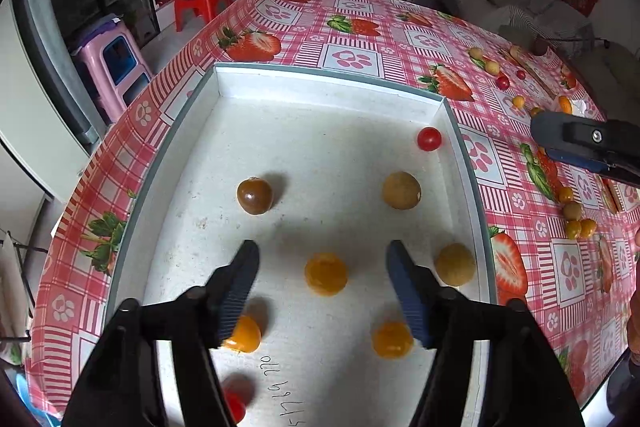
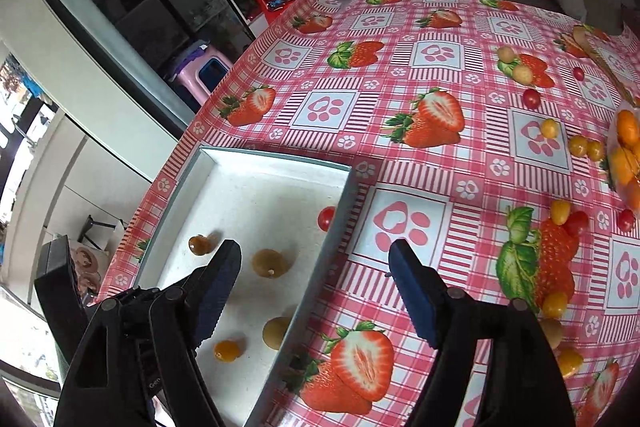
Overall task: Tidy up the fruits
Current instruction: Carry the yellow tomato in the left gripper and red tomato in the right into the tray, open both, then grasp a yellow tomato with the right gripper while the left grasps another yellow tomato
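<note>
Left tool (image 1: 323, 259) hangs wide open over the white tray (image 1: 464, 155), nothing in it, and right between its tips sits an orange fruit (image 1: 326, 274), apart from both pads. Two more orange ones lie nearer, at five (image 1: 392, 339) and seven o'clock (image 1: 242, 334) of it, a tan round one (image 1: 455, 264) at three o'clock by the tray wall. Further up, a brown glossy fruit (image 1: 255, 195) at eleven, another tan one (image 1: 401, 190) at one, and a red cherry tomato (image 1: 429, 139) tucked near the far right corner. Right tool (image 2: 316, 269) is spread wide too, empty, straddling the tray's right wall above the bench (image 2: 400, 75). Beyond, loose fruits (image 2: 560, 211) scatter at two o'clock, well apart from the tray. These look light, smooth-skinned and likely to roll or squash, so I'd say pinch gently across the widest middle, pads level, with a soft squeeze only.
</note>
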The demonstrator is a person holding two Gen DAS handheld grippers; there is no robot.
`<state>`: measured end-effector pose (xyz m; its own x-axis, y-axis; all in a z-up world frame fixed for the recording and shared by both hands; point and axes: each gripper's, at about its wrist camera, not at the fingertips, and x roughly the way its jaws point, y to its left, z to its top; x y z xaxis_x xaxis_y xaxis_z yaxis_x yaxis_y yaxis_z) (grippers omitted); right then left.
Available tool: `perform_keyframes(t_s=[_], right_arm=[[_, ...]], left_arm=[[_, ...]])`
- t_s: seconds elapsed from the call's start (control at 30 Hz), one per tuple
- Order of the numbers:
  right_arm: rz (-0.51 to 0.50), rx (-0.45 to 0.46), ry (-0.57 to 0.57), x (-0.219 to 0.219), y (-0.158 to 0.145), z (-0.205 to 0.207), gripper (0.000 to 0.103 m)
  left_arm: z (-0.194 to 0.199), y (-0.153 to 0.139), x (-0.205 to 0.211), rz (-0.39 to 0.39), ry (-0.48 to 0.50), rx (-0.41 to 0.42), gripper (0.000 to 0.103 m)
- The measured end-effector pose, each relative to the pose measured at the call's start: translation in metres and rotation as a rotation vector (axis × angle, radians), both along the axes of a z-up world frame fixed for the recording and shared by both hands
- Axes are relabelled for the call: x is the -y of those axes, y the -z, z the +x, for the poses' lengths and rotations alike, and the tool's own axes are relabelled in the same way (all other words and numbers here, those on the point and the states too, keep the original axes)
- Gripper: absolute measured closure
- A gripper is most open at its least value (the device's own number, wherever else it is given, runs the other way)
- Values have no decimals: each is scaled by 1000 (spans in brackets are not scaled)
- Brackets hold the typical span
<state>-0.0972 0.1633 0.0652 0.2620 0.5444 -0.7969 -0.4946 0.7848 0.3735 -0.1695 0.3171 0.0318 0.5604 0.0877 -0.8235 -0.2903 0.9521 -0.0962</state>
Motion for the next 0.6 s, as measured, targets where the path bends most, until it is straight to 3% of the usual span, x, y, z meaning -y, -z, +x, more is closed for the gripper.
perform_keyframes(t_s=[0.07, 0.27, 0.6], right_arm=[[0, 1, 33, 22, 0, -3, 23], [-55, 29, 148, 92, 8, -18, 23], [-277, 118, 236, 163, 36, -46, 23]], left_arm=[[-5, -8, 1, 12, -1, 47, 16], [-6, -23, 16, 29, 22, 53, 16], [9, -44, 115, 73, 239, 83, 16]])
